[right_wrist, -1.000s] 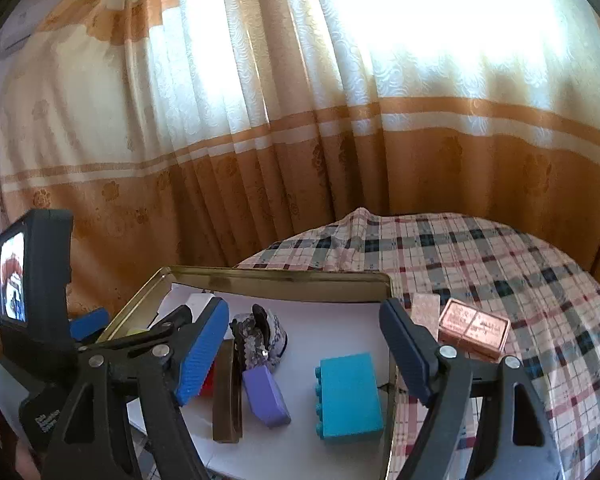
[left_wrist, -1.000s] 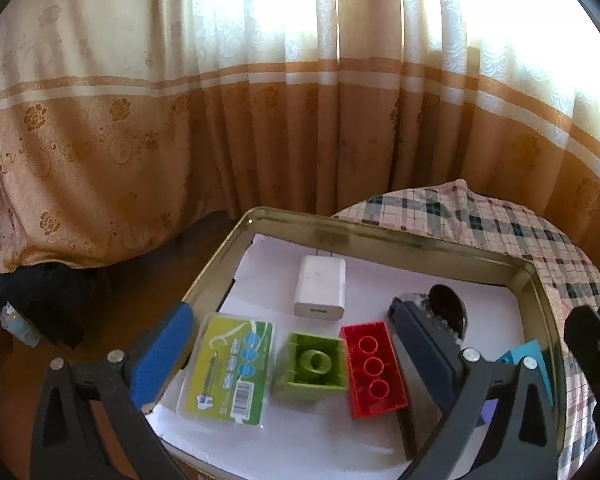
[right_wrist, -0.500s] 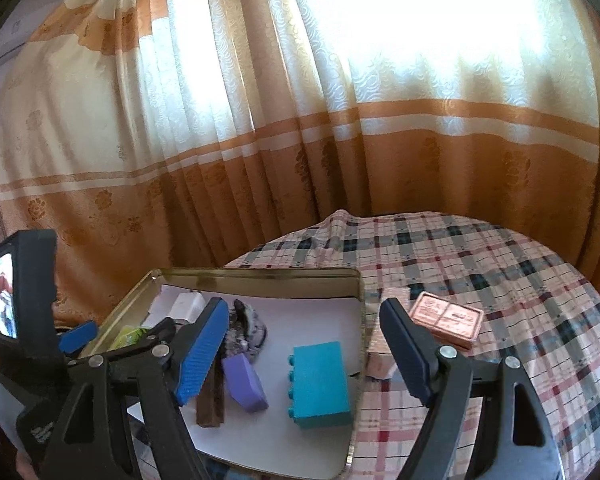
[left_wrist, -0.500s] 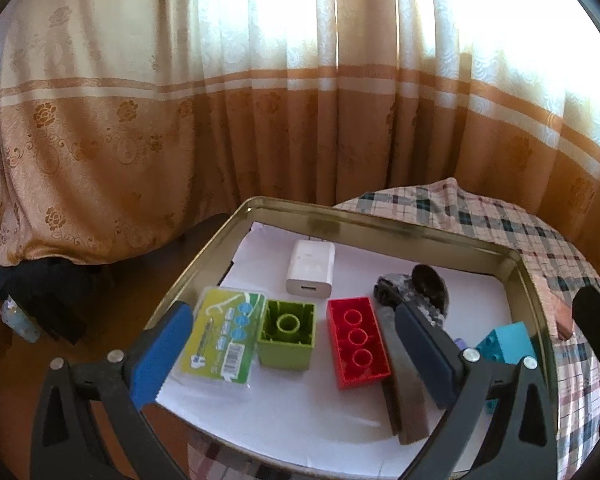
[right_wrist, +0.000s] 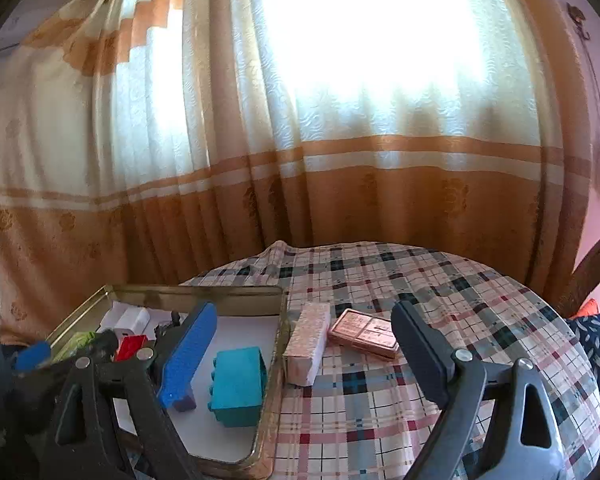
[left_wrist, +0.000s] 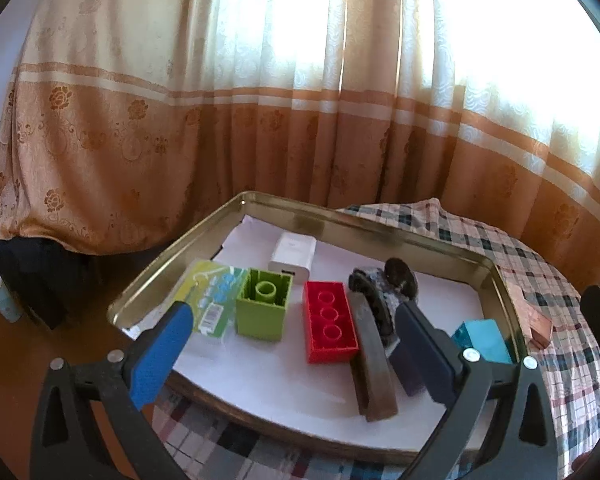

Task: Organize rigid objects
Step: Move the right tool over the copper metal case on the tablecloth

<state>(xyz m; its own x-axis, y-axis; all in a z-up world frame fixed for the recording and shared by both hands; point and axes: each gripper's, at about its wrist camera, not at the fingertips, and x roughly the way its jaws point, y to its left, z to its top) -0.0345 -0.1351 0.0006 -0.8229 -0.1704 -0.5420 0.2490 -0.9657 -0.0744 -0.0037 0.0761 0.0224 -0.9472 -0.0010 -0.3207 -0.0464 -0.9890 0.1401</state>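
Showing only rightward: pink box (right_wrist: 308,342) (beside tray (right_wrist: 278,344)).

A long curtain (right_wrist: 340,160) fills the back of the room, cream on top and orange below with pale stripes and flower prints. Strong daylight comes through its upper part. The surface has a plaid tablecloth (right_wrist: 440,300). At the left, the brown floor (left_wrist: 40,344) lies in shade.

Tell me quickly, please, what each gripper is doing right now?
Left gripper: open, holding nothing, above the tray.
Right gripper: jaws opening, nothing between them.
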